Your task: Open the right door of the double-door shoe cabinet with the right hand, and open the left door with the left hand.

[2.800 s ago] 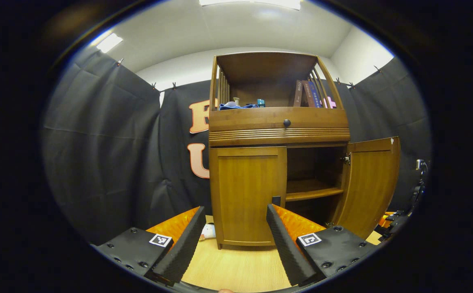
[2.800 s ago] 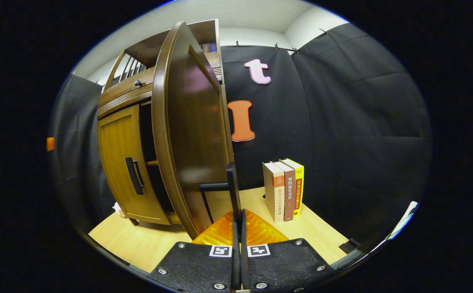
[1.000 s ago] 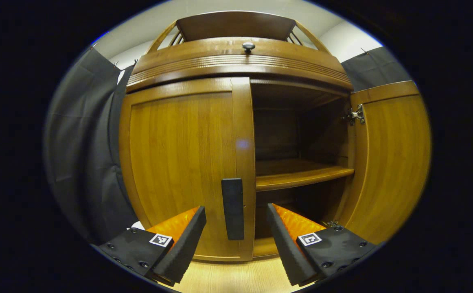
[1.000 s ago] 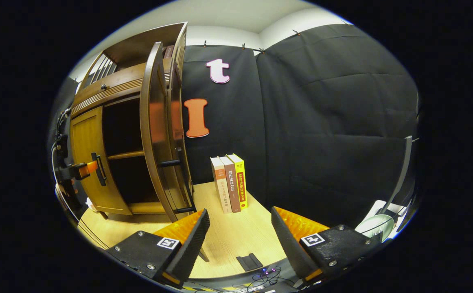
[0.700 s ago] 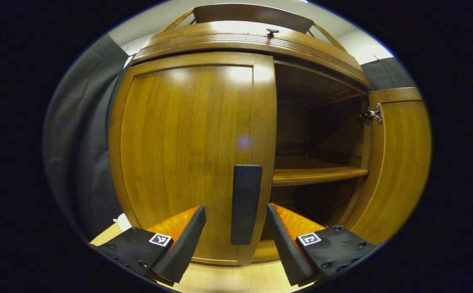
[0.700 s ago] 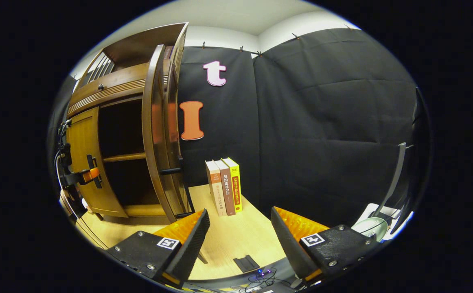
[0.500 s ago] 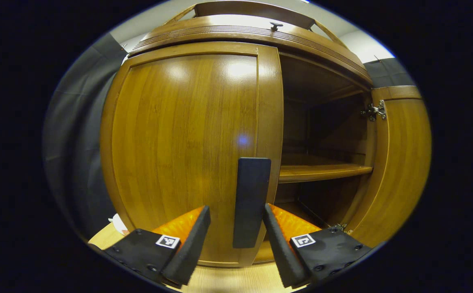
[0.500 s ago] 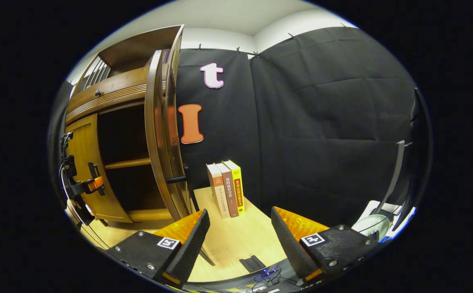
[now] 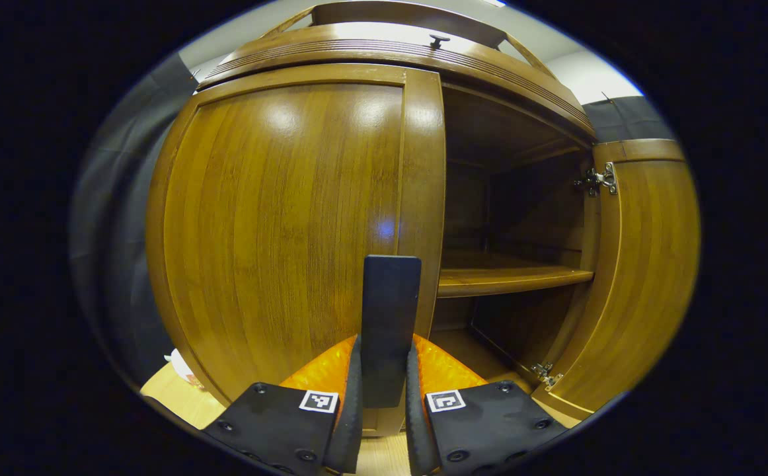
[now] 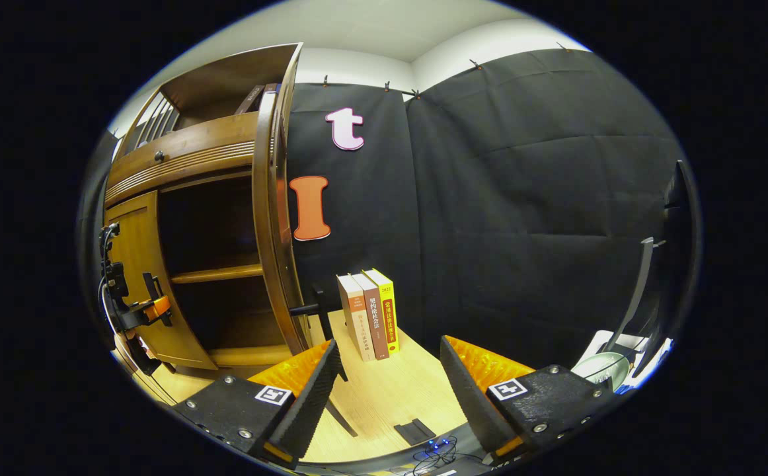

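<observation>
Now left hand-held gripper (image 9: 384, 396) clamped on left door handle (image 9: 389, 324) — right hand-held gripper (image 10: 384, 383) agape

Overhead light falls bright on the shoe cabinet (image 9: 384, 49), leaving white glare patches high on the left door (image 9: 278, 218) and a small bluish glint near its inner edge. The open compartment (image 9: 509, 218) beyond sinks into deep shadow, its shelf edge catching a warm line of light. Fisheye distortion bows the door and cabinet top into curves, strongest toward the rim. In the right gripper view, the pale ceiling (image 10: 371, 30) glows evenly, the black cloth wall (image 10: 529, 198) swallows light, and the books (image 10: 369, 316) stay sharp.
</observation>
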